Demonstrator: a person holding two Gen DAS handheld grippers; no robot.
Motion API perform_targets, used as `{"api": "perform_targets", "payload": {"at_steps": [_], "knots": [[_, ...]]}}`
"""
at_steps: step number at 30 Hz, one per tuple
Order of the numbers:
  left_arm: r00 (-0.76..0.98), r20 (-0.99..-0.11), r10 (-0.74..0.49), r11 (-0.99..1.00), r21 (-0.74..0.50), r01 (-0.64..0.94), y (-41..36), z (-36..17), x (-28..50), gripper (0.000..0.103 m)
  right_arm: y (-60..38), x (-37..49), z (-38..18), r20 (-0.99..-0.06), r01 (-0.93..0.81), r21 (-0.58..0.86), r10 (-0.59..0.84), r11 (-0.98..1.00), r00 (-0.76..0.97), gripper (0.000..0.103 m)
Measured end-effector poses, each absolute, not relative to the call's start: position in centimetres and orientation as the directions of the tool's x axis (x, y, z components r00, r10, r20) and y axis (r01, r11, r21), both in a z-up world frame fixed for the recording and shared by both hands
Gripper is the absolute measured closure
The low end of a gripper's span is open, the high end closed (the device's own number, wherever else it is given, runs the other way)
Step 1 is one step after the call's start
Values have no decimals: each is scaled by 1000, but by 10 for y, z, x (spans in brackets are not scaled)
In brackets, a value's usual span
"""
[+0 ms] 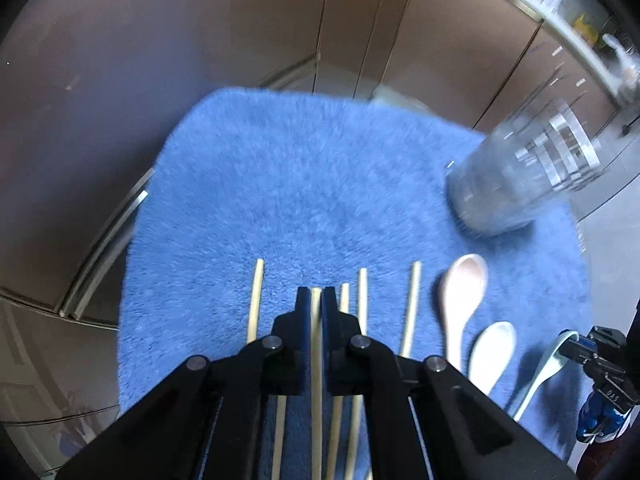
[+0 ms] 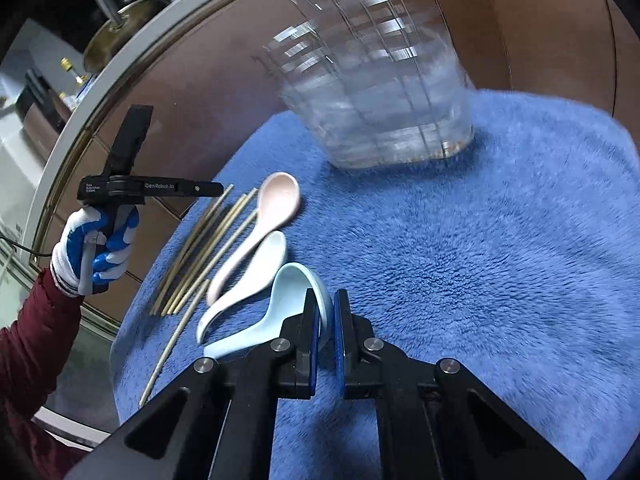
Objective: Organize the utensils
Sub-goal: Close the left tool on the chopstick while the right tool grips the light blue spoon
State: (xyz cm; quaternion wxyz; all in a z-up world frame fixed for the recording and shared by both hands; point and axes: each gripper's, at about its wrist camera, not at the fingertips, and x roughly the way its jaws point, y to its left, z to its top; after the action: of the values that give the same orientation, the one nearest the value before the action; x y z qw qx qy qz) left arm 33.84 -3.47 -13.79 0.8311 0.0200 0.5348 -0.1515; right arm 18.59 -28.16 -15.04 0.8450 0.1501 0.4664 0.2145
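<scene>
A shaggy blue fleece mat (image 1: 304,184) covers the desk, and the utensils lie along its near edge. In the left wrist view five thin pale wooden chopsticks lie roughly side by side, long axes running from 6 toward 12 o'clock. The left gripper (image 1: 316,300) has its black fingers closed around the middle chopstick (image 1: 316,360), whose tip shows between them. The leftmost chopstick (image 1: 256,300) lies a little apart at 11 o'clock of the gripper; the others lie just to its 1 o'clock.

Three smooth, glossy ceramic soup spoons lie to the right of the sticks: a pink spoon (image 1: 460,296), a white spoon (image 1: 492,348) and a pale blue spoon (image 1: 540,376). Each has a rounded oval bowl and a tapering handle; in the right wrist view the bowls point toward 1 o'clock and the handles toward 7 o'clock.

The right gripper (image 2: 326,320), with blue pads, is nearly together, pinching the rim of the pale blue spoon's bowl (image 2: 296,292).

One clear ribbed plastic container (image 2: 384,92), blurred, stands on the mat at 12 o'clock of the right gripper, well apart from the spoons. A gloved hand (image 2: 96,248) in blue and white holds the left gripper's handle.
</scene>
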Motion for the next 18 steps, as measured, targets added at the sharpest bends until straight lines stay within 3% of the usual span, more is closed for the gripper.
{"api": "perform_targets", "payload": {"at_steps": [7, 13, 18], "knots": [[593, -710, -381, 922, -248, 296, -24, -35, 307, 99, -283, 166, -75, -665, -232, 341, 408, 911, 625, 96], [773, -392, -499, 853, -380, 358, -52, 57, 300, 99, -304, 168, 11, -551, -148, 154, 209, 977, 808, 96], [874, -178, -451, 841, -412, 350, -86, 90, 309, 99, -307, 194, 57, -469, -18, -43, -5, 999, 883, 96]]}}
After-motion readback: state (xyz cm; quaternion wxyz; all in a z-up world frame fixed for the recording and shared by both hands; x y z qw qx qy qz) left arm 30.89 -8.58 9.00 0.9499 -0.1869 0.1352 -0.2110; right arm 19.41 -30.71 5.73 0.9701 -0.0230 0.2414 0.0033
